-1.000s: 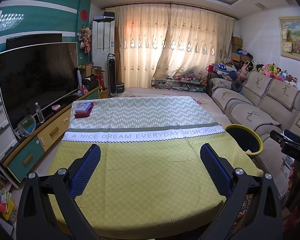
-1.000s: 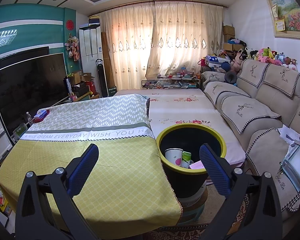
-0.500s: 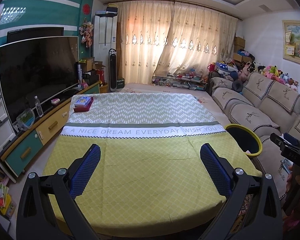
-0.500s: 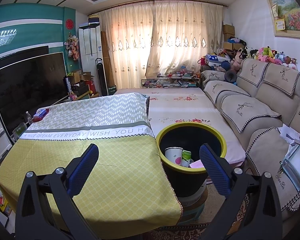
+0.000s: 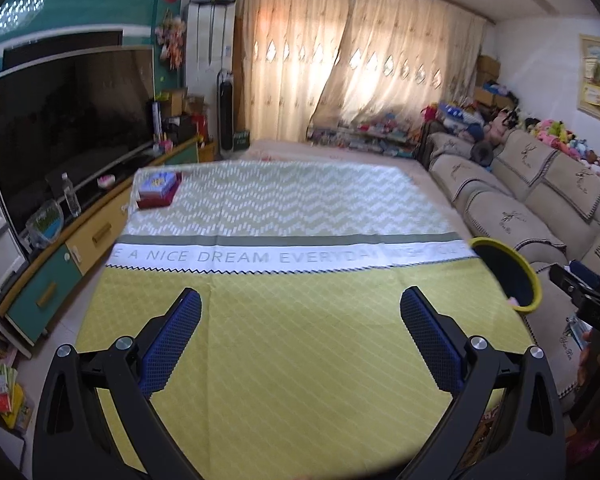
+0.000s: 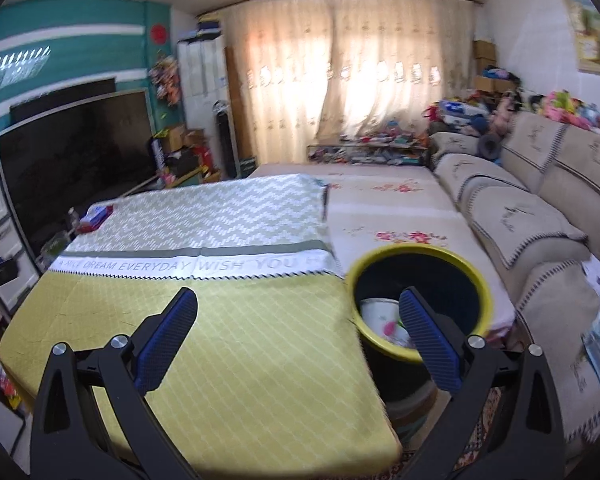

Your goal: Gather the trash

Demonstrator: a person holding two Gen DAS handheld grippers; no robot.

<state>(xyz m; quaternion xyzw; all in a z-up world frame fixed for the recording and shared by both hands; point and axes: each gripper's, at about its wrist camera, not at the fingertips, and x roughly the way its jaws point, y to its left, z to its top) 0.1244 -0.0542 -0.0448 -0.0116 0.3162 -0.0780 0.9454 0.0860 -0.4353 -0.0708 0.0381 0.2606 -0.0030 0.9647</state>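
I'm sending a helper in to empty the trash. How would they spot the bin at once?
Find the table with the yellow-green tablecloth in the middle of the room. The trash bin stands at its right corner, between table and beige sofa. It is the only round black tub with a bright yellow rim.

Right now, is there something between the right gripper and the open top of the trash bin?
Nothing visible. The right gripper is open and empty above the tablecloth; the bin stands just beside the table edge, its mouth uncovered.

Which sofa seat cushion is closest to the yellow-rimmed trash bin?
The nearest sofa cushion, with papers on it, just right of the trash bin; the others sit farther back.
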